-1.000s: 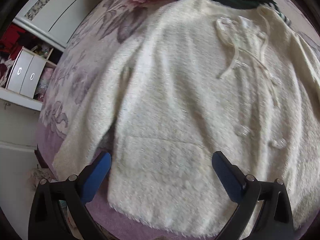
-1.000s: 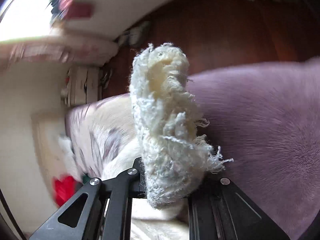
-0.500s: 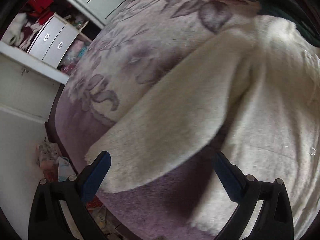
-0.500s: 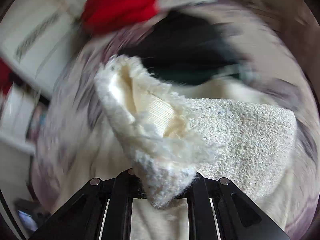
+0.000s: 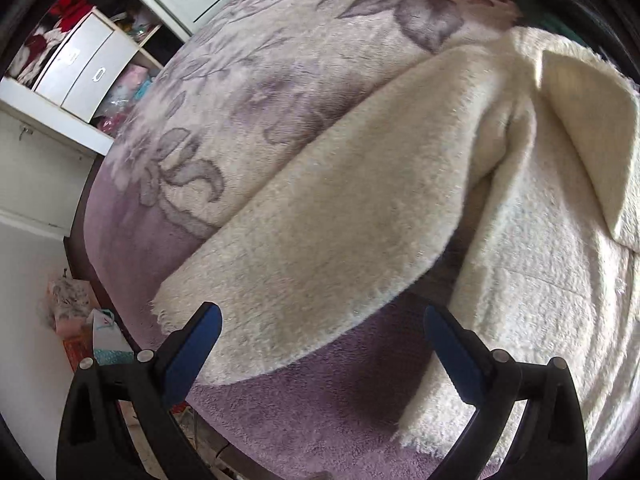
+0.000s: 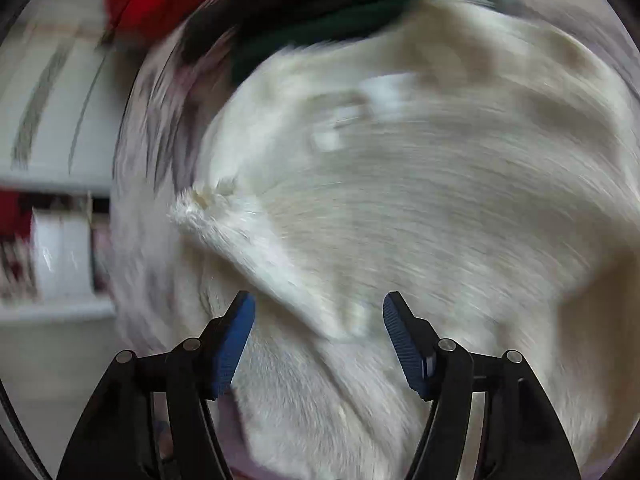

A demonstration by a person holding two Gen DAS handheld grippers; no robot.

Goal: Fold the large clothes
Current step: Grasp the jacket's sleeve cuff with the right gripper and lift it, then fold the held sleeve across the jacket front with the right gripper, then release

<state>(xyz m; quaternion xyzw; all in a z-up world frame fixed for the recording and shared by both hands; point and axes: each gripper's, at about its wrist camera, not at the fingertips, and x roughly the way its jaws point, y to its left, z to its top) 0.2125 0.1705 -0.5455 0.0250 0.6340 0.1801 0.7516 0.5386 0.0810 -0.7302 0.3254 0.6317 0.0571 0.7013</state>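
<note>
We hold our left tool (image 5: pixel 322 336) with its two blue-padded fingers (image 5: pixel 192 350) spread wide, nothing between them, the black frame arms angling up from the bottom corners of its camera view. Our right tool (image 6: pixel 318 322) is also parted, though by a narrower gap, its ribbed blue pads (image 6: pixel 406 346) facing each other with nothing pinched between them. The right camera view is smeared with blur, while the tool itself appears sharp.
</note>
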